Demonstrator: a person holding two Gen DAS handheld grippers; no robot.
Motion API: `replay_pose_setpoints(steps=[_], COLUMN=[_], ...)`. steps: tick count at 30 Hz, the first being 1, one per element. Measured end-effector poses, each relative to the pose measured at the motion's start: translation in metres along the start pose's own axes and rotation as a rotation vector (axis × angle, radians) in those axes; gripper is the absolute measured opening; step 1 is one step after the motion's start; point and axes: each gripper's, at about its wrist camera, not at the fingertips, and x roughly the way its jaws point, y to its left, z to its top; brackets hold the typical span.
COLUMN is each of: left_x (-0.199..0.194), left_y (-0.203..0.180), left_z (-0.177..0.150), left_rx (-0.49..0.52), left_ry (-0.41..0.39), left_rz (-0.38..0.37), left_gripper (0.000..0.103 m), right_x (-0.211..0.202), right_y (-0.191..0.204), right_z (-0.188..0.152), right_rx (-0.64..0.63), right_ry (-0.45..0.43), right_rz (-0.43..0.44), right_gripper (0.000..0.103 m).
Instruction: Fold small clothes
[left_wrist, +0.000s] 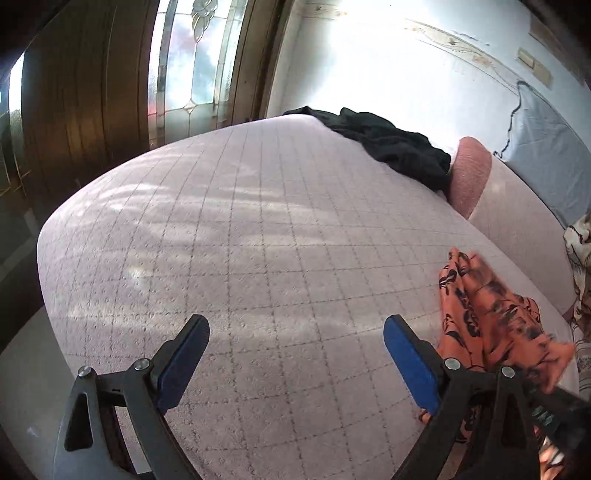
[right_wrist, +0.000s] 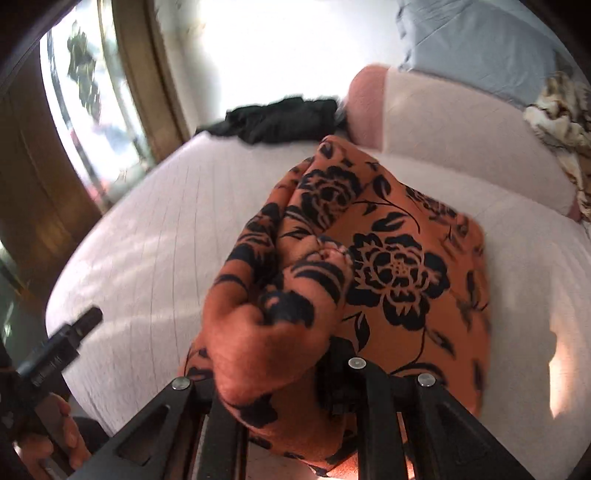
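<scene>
- Orange floral garment (right_wrist: 388, 258): bunched, lifted over the checked bed cover (left_wrist: 258, 240), well short of the black clothing (left_wrist: 391, 147).
- Right gripper (right_wrist: 280, 369): jaws nearly closed, clamping the cloth.
- Left gripper (left_wrist: 295, 350): jaws wide apart, holding nothing.
- Step judged: fetching; next, spread it flat.

Bed (left_wrist: 240, 240) covered with a pale pink spread carrying a thin grid pattern; sunlight falls across it in streaks. Dark wooden door (left_wrist: 81, 96) at left, beside a leaded glass panel (left_wrist: 192, 62) in a wooden frame, strongly backlit. White wall (left_wrist: 388, 62) behind, overexposed. Pink bolster (left_wrist: 469, 173) at the bed's far side, blue-grey pillow (left_wrist: 546, 147) beyond it. Patterned cream-and-brown fabric (right_wrist: 557, 118) at the right edge.
</scene>
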Motion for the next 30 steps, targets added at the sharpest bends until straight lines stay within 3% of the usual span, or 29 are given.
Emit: replay_pose_setpoints(steps=[1, 3, 5, 9, 11, 13, 14, 16, 17, 18, 19, 22, 27, 30], left_x=[-0.001, -0.008, -0.007, -0.010, -0.010, -0.007, -0.007, -0.007, -0.008, -0.009, -0.010, -0.019, -0.051, -0.050], left_y=[0.002, 0.001, -0.009, -0.014, -0.009, -0.004, -0.002, 0.000, 0.000, -0.002, -0.005, -0.016, -0.059, -0.099], left_z=[0.000, -0.001, -0.001, -0.003, -0.002, -0.001, -0.001, -0.001, -0.001, -0.002, -0.002, -0.004, -0.013, -0.016], left_rx=[-0.011, 0.014, 0.047, 0.078, 0.060, 0.029, 0.019, 0.010, 0.012, 0.019, 0.029, 0.080, 0.198, 0.300], left_ry=[0.000, -0.039, -0.037, -0.037, -0.033, -0.021, -0.018, -0.020, -0.025, -0.031, -0.036, -0.065, -0.062, -0.008], left_rz=[-0.027, -0.053, -0.064, -0.090, -0.090, -0.087, -0.083, -0.079, -0.080, -0.080, -0.083, -0.111, -0.297, -0.332], left_gripper=[0.094, 0.094, 0.094, 0.094, 0.094, 0.094, 0.094, 0.094, 0.094, 0.094, 0.094, 0.094, 0.094, 0.094], right_x=[0.027, 0.025, 0.012, -0.026, -0.022, 0.005, 0.023, 0.021, 0.013, 0.008, 0.002, -0.026, -0.069, -0.082], right_y=[0.007, 0.013, 0.002, -0.001, 0.011, 0.028, 0.036, 0.055, 0.055, 0.050, 0.044, 0.020, -0.030, -0.061], right_z=[-0.012, -0.014, -0.003, 0.017, 0.013, -0.006, -0.016, -0.027, -0.029, -0.029, -0.030, -0.038, -0.075, -0.097], right_rx=[0.002, 0.003, 0.060, 0.054, 0.024, -0.027, -0.057, -0.145, -0.149, -0.114, -0.072, 0.007, 0.170, 0.264], right_ry=[0.076, 0.031, 0.028, -0.063, -0.057, 0.011, 0.054, -0.034, -0.048, -0.030, -0.028, -0.090, -0.164, -0.166], right_rz=[0.006, -0.031, 0.011, -0.015, -0.015, -0.002, -0.012, -0.068, -0.029, 0.071, 0.125, 0.150, 0.175, 0.163], right_gripper=[0.018, 0.017, 0.017, 0.017, 0.017, 0.022, 0.032, 0.036, 0.057, 0.076, 0.076, 0.076, 0.076, 0.076])
